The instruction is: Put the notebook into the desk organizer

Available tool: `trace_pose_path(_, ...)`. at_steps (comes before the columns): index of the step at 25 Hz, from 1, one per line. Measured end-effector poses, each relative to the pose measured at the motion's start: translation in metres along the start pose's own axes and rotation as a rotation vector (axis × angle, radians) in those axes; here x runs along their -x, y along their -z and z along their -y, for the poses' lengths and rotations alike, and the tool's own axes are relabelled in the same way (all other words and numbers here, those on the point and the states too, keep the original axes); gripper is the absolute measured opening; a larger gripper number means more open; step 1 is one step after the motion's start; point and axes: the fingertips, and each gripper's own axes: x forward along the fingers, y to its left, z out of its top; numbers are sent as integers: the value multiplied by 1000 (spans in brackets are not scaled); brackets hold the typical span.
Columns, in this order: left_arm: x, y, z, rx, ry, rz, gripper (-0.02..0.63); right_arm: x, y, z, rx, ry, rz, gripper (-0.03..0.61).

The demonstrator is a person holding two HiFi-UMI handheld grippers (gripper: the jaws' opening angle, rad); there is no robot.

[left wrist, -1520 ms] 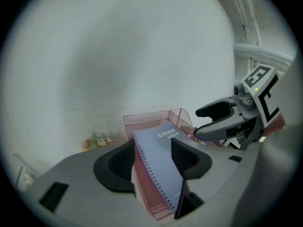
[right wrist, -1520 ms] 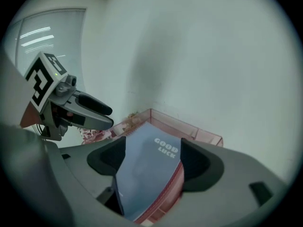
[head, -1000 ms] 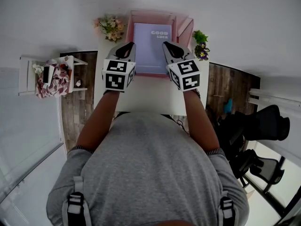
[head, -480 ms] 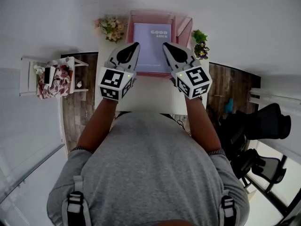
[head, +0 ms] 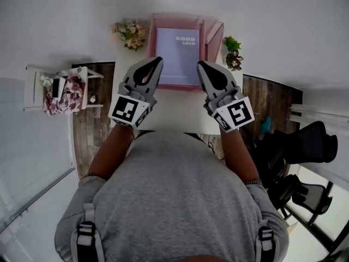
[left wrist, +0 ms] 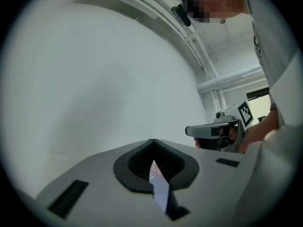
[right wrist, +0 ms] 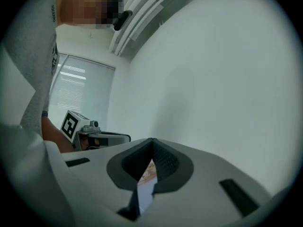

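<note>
A pale lilac rectangular notebook (head: 177, 56) with white lettering on its cover is lying flat and face up inside a pink open-topped desk organizer (head: 214, 34), which is sitting at the far edge of a white desk (head: 174, 109).

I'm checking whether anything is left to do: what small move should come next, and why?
Probably just draw both back and stop: the notebook already lies in the pink desk organizer, and the left gripper and right gripper are shut, holding nothing.
</note>
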Motion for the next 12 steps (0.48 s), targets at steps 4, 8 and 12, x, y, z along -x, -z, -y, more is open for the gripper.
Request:
trace_pose_path(4, 10, 3, 5, -3, 21, -6, 18, 7, -5, -10, 50, -18, 39, 8)
trace_pose_path(8, 16, 11, 8, -4, 24, -26, 18, 7, -15, -18, 58, -16, 83, 8)
trace_pose_path(12, 21, 15, 14, -9, 33, -40, 18, 7, -14, -22, 45, -18, 95, 6)
